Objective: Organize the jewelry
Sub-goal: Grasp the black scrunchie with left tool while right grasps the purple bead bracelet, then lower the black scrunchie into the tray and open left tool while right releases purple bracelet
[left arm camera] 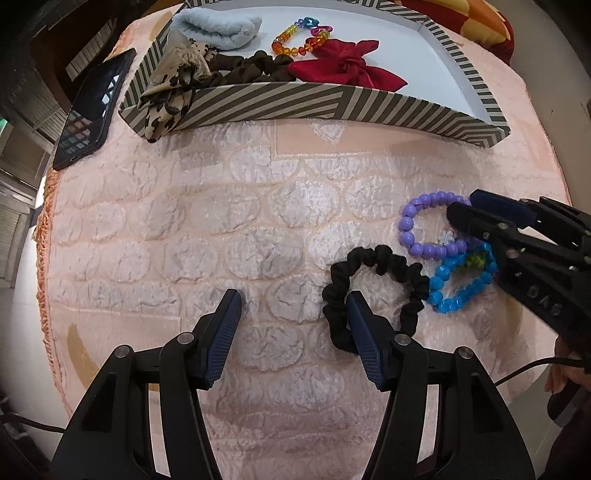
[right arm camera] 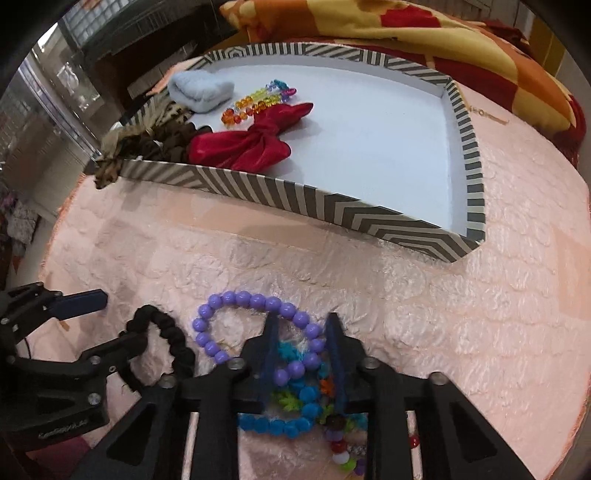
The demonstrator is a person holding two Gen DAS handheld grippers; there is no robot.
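A purple bead bracelet [left arm camera: 424, 225] [right arm camera: 255, 325], a blue bead bracelet [left arm camera: 458, 288] [right arm camera: 295, 413] and a black scrunchie [left arm camera: 373, 291] [right arm camera: 166, 339] lie on the pink quilt. My right gripper [right arm camera: 301, 321] [left arm camera: 461, 206] has its jaws narrowly open around the purple bracelet's near edge, over the blue one. My left gripper [left arm camera: 293, 299] is open and empty, its right finger over the scrunchie's left side. The striped tray [left arm camera: 295, 103] [right arm camera: 332, 206] holds a rainbow bead bracelet [left arm camera: 299, 37] [right arm camera: 258, 99], a red bow [left arm camera: 343, 66] [right arm camera: 251, 140], a brown scrunchie [left arm camera: 251, 68] and a light blue scrunchie [left arm camera: 218, 26] [right arm camera: 201, 90].
A leopard-print cloth [left arm camera: 166, 96] hangs over the tray's left corner. A dark phone [left arm camera: 92, 107] lies left of the tray. More coloured beads [right arm camera: 343, 443] lie under my right gripper. A red and yellow blanket [right arm camera: 424, 40] lies behind the tray.
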